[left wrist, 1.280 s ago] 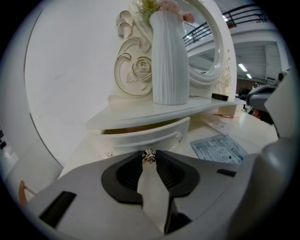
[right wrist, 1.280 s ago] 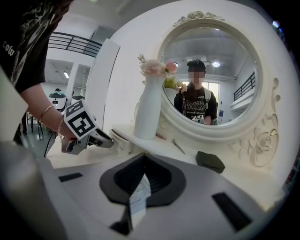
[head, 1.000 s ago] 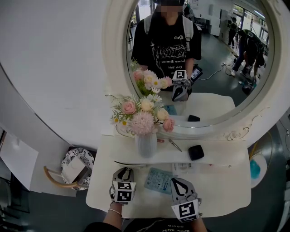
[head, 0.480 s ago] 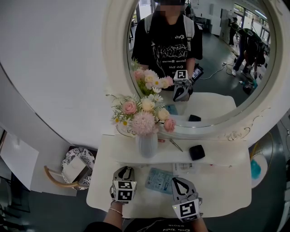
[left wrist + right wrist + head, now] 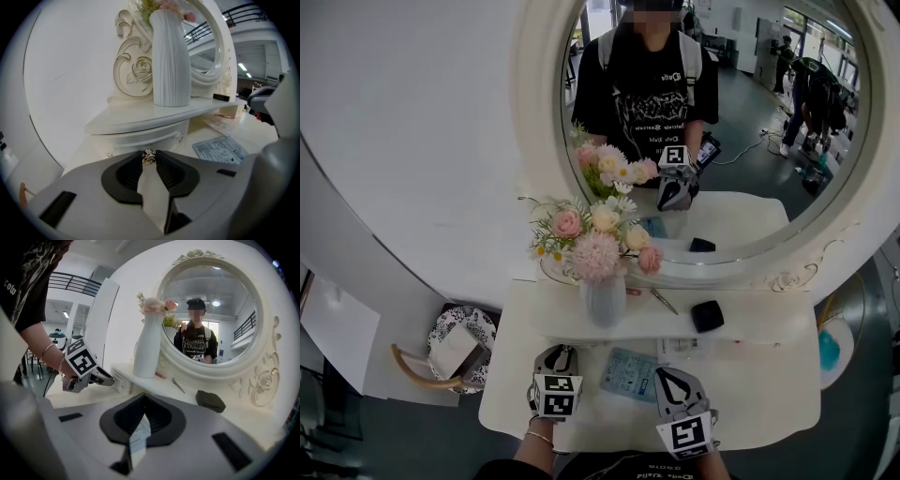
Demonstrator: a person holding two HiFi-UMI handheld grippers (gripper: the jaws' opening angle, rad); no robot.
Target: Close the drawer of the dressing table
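The curved white drawer front (image 5: 140, 139) sits under the shelf (image 5: 140, 117) of the dressing table. Its small metal rose-shaped knob (image 5: 148, 155) lies between the tips of my left gripper (image 5: 149, 158), which is shut on it. In the head view the left gripper (image 5: 556, 359) reaches in under the shelf edge, just left of the vase. My right gripper (image 5: 667, 377) hovers over the table top beside it, jaws together and empty. From the right gripper view (image 5: 141, 397), the left gripper (image 5: 104, 379) is at the drawer. How far the drawer stands out is unclear.
A white vase of flowers (image 5: 603, 300), a black case (image 5: 706, 315) and small tweezers (image 5: 662, 300) rest on the shelf (image 5: 750, 323). A blue packet (image 5: 628, 373) and a paper lie on the table top (image 5: 769, 384). The round mirror (image 5: 712, 122) rises behind. A stool (image 5: 455, 349) stands at the left.
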